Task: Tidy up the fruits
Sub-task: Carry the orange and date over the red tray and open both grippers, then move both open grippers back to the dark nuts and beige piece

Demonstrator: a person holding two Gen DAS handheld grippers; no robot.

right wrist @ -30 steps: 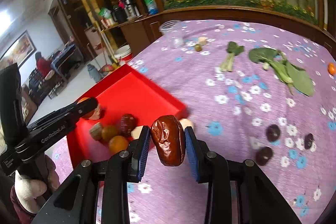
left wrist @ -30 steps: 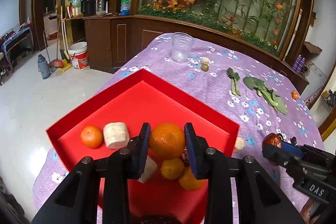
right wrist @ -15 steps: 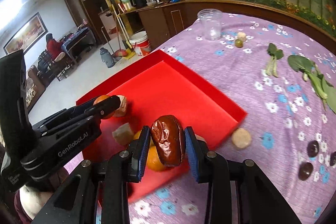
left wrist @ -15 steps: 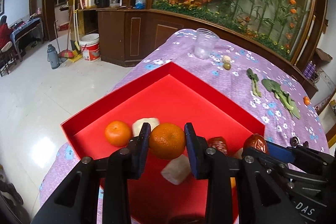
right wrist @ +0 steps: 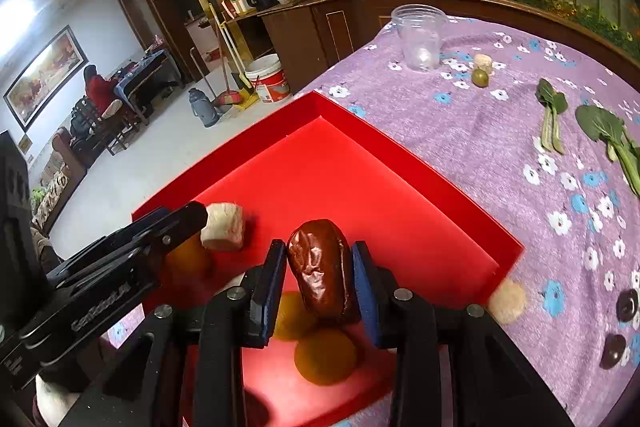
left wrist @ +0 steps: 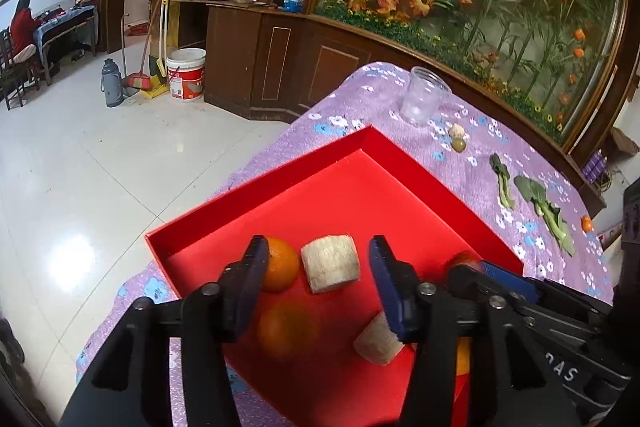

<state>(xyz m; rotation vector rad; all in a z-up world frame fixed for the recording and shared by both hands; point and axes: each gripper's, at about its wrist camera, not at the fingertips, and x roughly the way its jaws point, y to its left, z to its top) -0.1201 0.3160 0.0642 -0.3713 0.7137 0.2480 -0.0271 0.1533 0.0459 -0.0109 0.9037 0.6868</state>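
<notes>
Nearest us, our right gripper [right wrist: 319,279] pinches 1 date [right wrist: 320,267], long axis upright, directly over the red tray [right wrist: 452,187]. Our left gripper [left wrist: 316,277], jaws just spread, is empty; its orange [left wrist: 286,331] lies below in the tray.

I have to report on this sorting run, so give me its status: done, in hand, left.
Done: the red tray holds oranges and pale chunks. The left gripper has just been opening, with nothing gripped and a blurred orange below it.
In hand: the right gripper clamps a brown date over the tray.
Left: a pale round piece, dark fruits and a small green fruit lie on the cloth.
</notes>
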